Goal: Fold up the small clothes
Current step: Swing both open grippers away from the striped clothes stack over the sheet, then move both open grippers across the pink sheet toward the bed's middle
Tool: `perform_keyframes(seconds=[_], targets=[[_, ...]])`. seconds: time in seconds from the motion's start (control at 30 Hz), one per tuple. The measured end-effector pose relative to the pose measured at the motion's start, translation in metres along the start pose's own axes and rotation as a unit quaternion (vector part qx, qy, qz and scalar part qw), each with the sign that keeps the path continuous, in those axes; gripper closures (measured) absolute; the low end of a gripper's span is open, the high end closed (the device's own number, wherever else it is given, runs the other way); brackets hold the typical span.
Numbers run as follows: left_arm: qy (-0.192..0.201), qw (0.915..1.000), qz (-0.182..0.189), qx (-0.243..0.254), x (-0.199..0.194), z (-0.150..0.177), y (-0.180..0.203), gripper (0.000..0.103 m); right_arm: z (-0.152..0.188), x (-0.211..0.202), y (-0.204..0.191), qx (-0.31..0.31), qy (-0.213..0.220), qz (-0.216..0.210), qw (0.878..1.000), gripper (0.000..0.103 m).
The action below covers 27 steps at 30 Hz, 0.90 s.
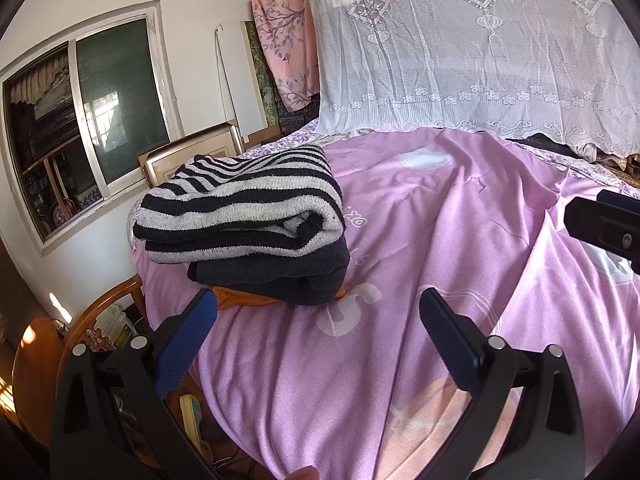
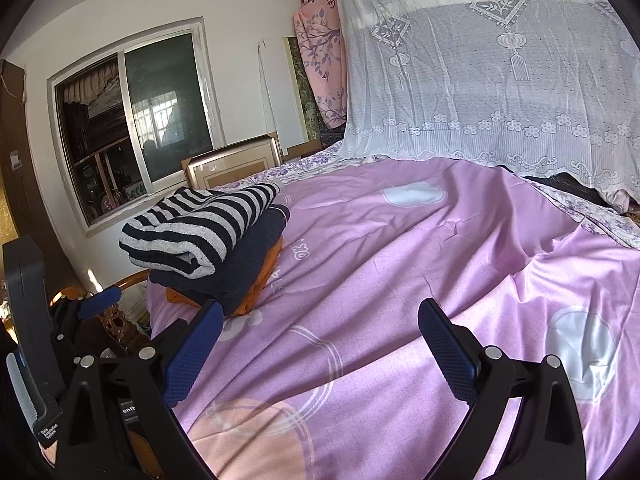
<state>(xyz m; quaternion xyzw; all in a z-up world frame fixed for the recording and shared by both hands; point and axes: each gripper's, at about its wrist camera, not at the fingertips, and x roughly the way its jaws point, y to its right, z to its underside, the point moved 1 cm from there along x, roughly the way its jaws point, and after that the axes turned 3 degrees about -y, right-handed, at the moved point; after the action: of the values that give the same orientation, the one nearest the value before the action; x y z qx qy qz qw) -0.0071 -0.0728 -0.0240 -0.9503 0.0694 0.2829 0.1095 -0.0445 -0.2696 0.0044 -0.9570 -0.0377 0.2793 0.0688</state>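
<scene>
Bed, covered by a pink quilt (image 1: 400, 240) printed with white letters and rounded shapes, creased across its middle.

Stack of folded clothes at the quilt's left edge, three layers:
- Top: striped sweater (image 1: 240, 208), black and grey bands, folded with its rolled edge facing the cameras.
- Middle: dark navy garment (image 1: 280, 276), folded, directly beneath the striped one and touching it.
- Bottom: orange garment (image 1: 240, 300), only its edges show, pressed against the quilt.

The same stack appears in the right wrist view, further off to the left: striped sweater (image 2: 200, 236) above dark navy garment (image 2: 240, 276) above orange garment (image 2: 260, 280).

Left gripper (image 1: 320, 320) — jaws spread wide, blue pads well apart, nothing between them. It hovers over the quilt just in front of the stack; its left pad sits near the orange edge, and I cannot tell whether they touch.

Right gripper (image 2: 320, 332) — jaws likewise wide apart and holding nothing, over bare quilt to the right of the stack and apart from it. Part of the left gripper shows at this view's left edge.

Surroundings: white lace curtain (image 1: 480, 52) hanging behind the bed, pink floral cloth (image 1: 288, 40) beside it, sliding window (image 1: 88, 112) in the left wall, a framed picture (image 1: 192, 156) leaning behind the stack, wooden chair (image 1: 80, 332) beside the bed.
</scene>
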Motion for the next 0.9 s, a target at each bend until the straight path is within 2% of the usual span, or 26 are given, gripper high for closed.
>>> perform_keyframes(seconds=[0.17, 0.4, 0.7, 0.9], targets=[[-0.001, 1.0000, -0.002, 0.004, 0.001, 0.001, 0.006, 0.005, 0.008, 0.004, 0.017, 0.006, -0.014, 0.017, 1.000, 0.004], [0.003, 0.9999, -0.007, 0.007, 0.002, 0.001, 0.007, 0.005, 0.012, 0.012, 0.029, 0.033, -0.031, 0.013, 0.999, 0.004], [0.000, 1.0000, -0.009, 0.002, 0.003, -0.002, 0.002, 0.005, 0.024, 0.025, 0.021, -0.006, -0.053, 0.024, 0.998, 0.004], [0.001, 0.9999, -0.010, -0.006, -0.002, -0.007, 0.004, 0.005, 0.042, 0.038, 0.036, -0.029, -0.082, 0.049, 0.995, 0.004]])
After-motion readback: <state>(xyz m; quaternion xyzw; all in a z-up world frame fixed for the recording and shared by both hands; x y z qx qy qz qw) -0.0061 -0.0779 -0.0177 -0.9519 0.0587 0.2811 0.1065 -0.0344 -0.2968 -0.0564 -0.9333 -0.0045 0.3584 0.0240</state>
